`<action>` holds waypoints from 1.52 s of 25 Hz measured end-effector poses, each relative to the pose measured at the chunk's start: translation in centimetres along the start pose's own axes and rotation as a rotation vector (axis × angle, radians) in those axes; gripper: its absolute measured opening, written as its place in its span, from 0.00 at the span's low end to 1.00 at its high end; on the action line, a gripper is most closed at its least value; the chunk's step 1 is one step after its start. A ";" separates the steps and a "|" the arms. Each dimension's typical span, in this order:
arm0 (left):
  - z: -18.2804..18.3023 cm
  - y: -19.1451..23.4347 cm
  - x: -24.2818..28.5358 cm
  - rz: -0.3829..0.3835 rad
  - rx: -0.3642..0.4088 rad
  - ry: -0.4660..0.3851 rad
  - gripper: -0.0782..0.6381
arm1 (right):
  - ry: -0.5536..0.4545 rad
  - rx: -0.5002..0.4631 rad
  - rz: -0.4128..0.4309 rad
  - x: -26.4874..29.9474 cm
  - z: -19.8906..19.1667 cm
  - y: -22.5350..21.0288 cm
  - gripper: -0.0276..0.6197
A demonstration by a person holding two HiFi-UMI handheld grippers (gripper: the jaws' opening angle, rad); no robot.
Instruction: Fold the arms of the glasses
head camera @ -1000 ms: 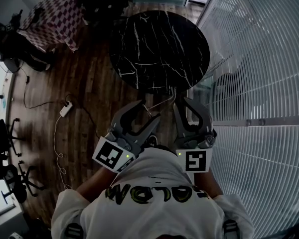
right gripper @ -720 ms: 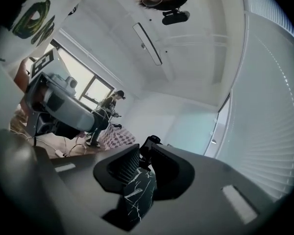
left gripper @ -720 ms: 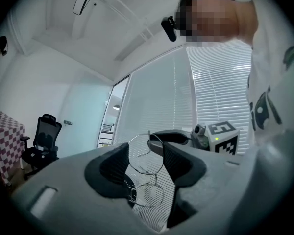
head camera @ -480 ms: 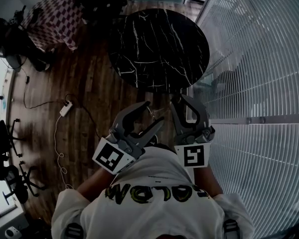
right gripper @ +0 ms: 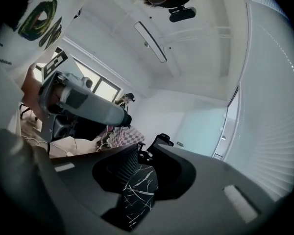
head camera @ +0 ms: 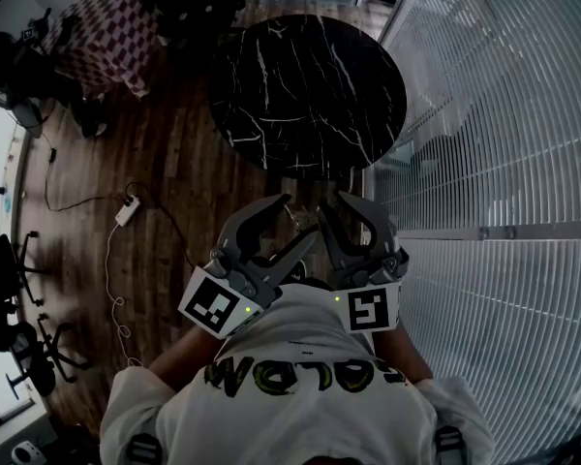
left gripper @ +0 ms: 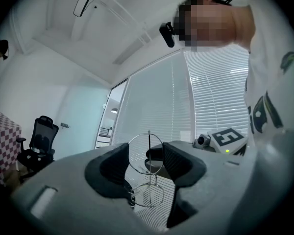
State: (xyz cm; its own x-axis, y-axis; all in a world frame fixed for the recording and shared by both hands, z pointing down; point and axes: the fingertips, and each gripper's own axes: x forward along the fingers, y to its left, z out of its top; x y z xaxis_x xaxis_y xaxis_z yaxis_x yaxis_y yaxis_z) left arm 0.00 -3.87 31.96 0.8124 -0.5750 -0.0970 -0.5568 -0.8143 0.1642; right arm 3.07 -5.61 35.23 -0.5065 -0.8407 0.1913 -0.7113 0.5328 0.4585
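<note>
Thin wire-rimmed glasses (left gripper: 146, 155) hang in the air in front of the person's chest, pinched at the frame by my left gripper (left gripper: 144, 163), which is shut on them. One lens stands above the other between the pads. In the head view the glasses (head camera: 293, 217) show only as a faint wire at the left gripper (head camera: 296, 221). My right gripper (head camera: 343, 213) sits just to the right of it, its jaws opening and nothing between them. In the right gripper view the gap of the right gripper (right gripper: 142, 168) shows only the table below.
A round black marble table (head camera: 310, 85) stands just ahead on the wooden floor. White slatted blinds (head camera: 504, 114) run along the right. A checkered-cloth table (head camera: 107, 32), a power strip with cable (head camera: 128, 211) and office chairs (head camera: 10, 298) are at the left.
The right gripper's jaws have spread wider and it has shifted slightly left, closer to the left gripper. The left gripper keeps the glasses almost still.
</note>
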 end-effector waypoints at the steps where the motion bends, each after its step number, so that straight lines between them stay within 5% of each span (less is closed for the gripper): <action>1: 0.1 0.1 0.0 0.005 0.001 -0.006 0.41 | -0.005 0.002 -0.004 -0.1 0.1 -0.1 0.19; 10: 0.9 2.4 -1.0 0.093 -0.022 -0.037 0.41 | 0.048 0.050 -0.102 -1.0 -3.1 -2.8 0.19; 16: 2.8 1.9 -1.6 0.065 -0.081 -0.091 0.41 | 0.053 0.182 -0.143 -0.3 -6.3 -3.7 0.19; 38: 1.1 -0.5 -1.0 -0.006 -0.086 -0.046 0.41 | -0.089 0.262 -0.119 -0.5 -2.1 -3.1 0.20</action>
State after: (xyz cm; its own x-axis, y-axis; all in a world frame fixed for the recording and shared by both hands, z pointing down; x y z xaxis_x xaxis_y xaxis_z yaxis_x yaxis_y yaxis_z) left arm -0.73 -2.93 30.86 0.8060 -0.5745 -0.1425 -0.5331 -0.8092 0.2470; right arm 6.59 -7.01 35.53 -0.4441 -0.8934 0.0678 -0.8642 0.4471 0.2309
